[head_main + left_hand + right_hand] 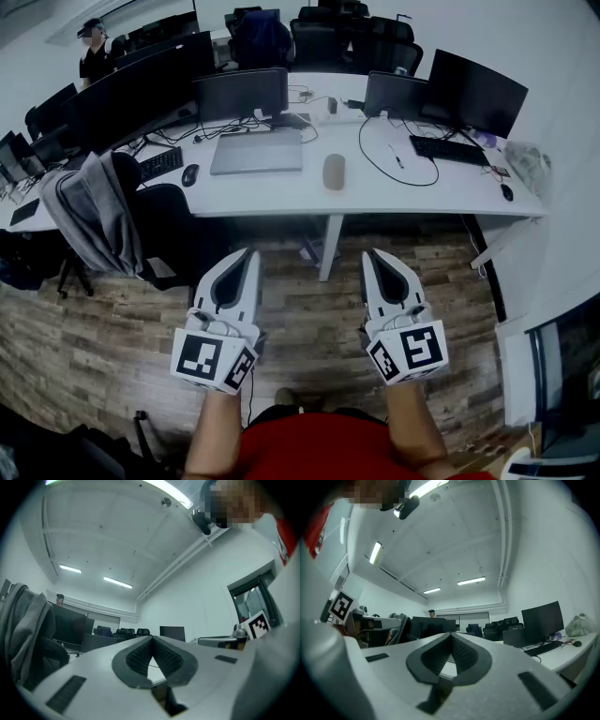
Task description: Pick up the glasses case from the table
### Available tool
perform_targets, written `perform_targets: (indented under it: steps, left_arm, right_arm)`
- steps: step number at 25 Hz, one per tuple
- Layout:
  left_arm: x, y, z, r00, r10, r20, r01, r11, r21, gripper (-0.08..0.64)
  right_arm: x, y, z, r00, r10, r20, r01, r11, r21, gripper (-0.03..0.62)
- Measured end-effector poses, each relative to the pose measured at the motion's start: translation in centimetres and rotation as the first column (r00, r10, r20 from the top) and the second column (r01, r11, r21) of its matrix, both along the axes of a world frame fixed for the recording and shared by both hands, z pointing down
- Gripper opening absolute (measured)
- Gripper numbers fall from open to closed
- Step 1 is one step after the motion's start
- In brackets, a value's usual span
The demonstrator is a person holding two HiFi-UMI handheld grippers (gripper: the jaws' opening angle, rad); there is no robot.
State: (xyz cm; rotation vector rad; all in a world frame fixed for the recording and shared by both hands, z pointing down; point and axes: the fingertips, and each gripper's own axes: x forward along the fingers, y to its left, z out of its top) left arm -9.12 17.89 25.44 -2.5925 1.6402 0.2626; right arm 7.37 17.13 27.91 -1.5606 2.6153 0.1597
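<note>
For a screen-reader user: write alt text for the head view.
The left hand-held gripper and right hand-held gripper, both shut and empty, point side by side over a wooden floor toward a white desk, where a beige glasses case lies untouched.

In the head view your hands are out of sight under the marker cubes of the left gripper (pixel 246 253) and right gripper (pixel 373 253), and your forearms run off the bottom edge. The glasses case (pixel 334 172) is too small to show its seam. A grey jacket (pixel 94 220) covers most of the office chair (pixel 173 230). You can't make out the small things beside the mouse (pixel 506 192) at the table's (pixel 281 192) right end.
</note>
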Motion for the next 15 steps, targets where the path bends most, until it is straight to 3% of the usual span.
perform_targets:
  steps: [15]
  left_arm:
    - [-3.8,-3.1,0.4,0.999,0.034,-0.023,-0.034,0.999,0.016,0.009]
  right_arm:
    - [-3.7,-2.5,-0.1,0.999,0.051,-0.001,-0.051,0.999,0.010,0.005]
